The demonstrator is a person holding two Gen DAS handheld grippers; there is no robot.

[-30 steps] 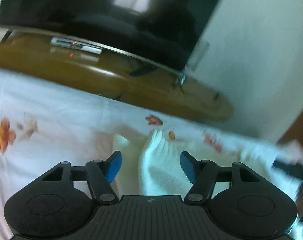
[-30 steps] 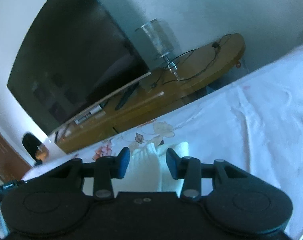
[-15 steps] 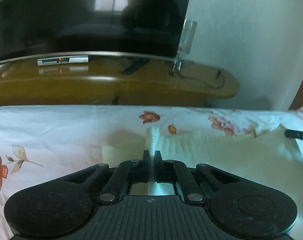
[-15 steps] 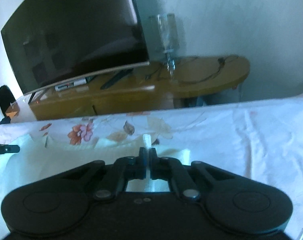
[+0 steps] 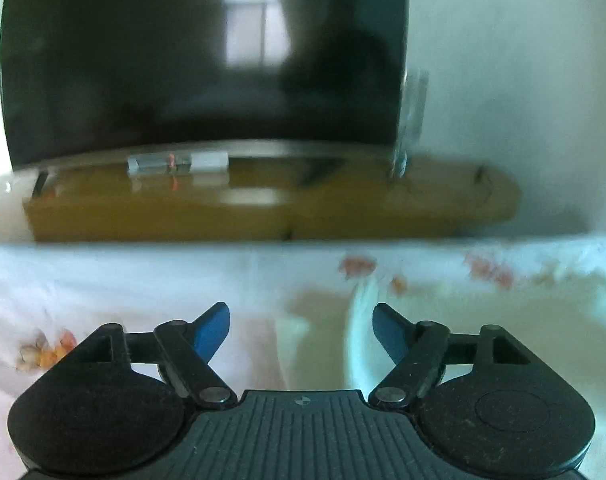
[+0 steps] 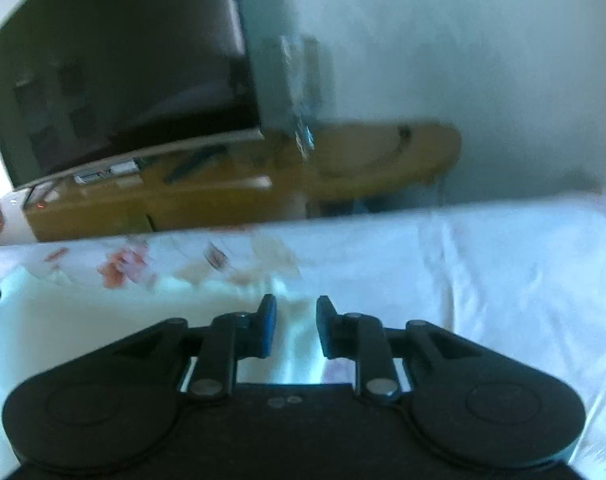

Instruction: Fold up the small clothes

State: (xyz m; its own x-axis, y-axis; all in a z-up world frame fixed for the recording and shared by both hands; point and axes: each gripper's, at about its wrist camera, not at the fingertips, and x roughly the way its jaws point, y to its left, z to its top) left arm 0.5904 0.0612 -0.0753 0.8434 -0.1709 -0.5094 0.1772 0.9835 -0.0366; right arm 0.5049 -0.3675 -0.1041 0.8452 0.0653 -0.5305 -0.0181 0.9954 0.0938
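Two grippers, one garment, catalogued from left to right.

Item one: my left gripper [image 5: 301,330], blue pads wide apart and still opening. A raised edge of the cream knit garment [image 5: 483,332] stands in the gap between the pads, nearer the right one; neither pad presses on it.

Item two: the cream knit garment itself, spread on the floral bedsheet [image 5: 123,280] between my two grippers, near the bed's far edge. Both views are blurred, so its folds are hard to read.

Item three: my right gripper [image 6: 296,326], jaws narrowly parted and opening. A pale ridge of the garment [image 6: 63,320] runs between the pads; the pads stand just clear of it.

Background: a dark television [image 5: 203,60], a wooden stand [image 5: 263,208] beneath it, and a clear glass vase [image 6: 299,80] at the screen's right corner.
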